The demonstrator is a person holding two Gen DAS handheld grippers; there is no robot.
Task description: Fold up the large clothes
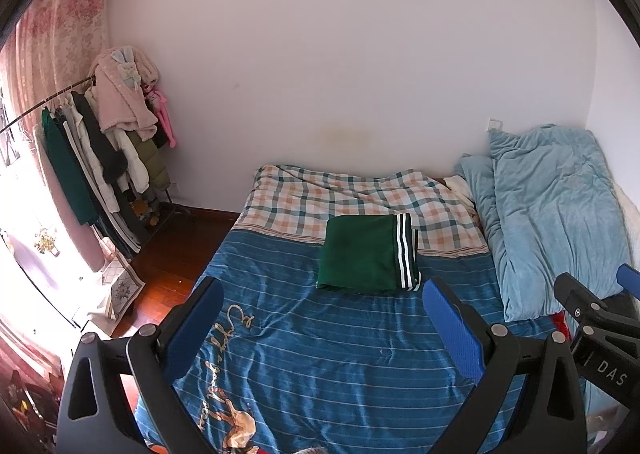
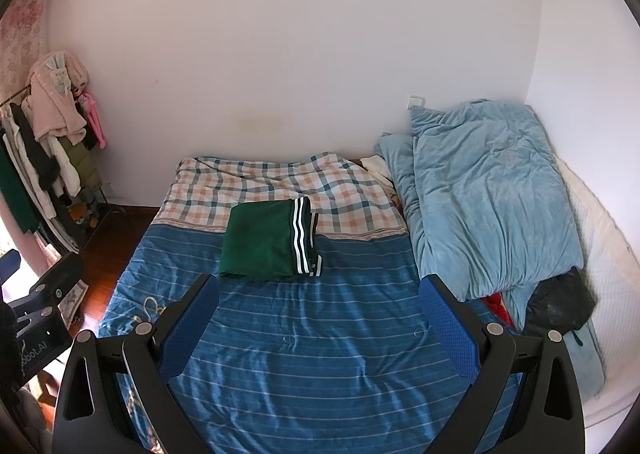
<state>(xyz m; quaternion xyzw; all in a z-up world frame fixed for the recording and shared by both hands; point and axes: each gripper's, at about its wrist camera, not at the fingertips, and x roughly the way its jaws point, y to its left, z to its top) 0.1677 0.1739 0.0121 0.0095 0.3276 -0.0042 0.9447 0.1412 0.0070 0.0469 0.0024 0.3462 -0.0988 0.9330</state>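
Note:
A green garment [image 1: 362, 252] with white side stripes lies folded into a neat rectangle on the bed [image 1: 320, 354]. It also shows in the right wrist view [image 2: 264, 244]. My left gripper [image 1: 322, 290] is open and empty, held above the blue striped quilt, well short of the garment. My right gripper [image 2: 318, 286] is open and empty too, also above the quilt [image 2: 304, 354] and short of the garment. The right gripper's body shows at the right edge of the left wrist view [image 1: 596, 318]; the left gripper's body shows at the left edge of the right wrist view [image 2: 44, 294].
A light blue duvet [image 2: 488, 190] is heaped along the bed's right side, with a dark bag [image 2: 560, 306] at its foot. A checked blanket [image 1: 352, 198] covers the far end. A clothes rack [image 1: 100, 150] stands at the left by the curtain, over wooden floor [image 1: 168, 266].

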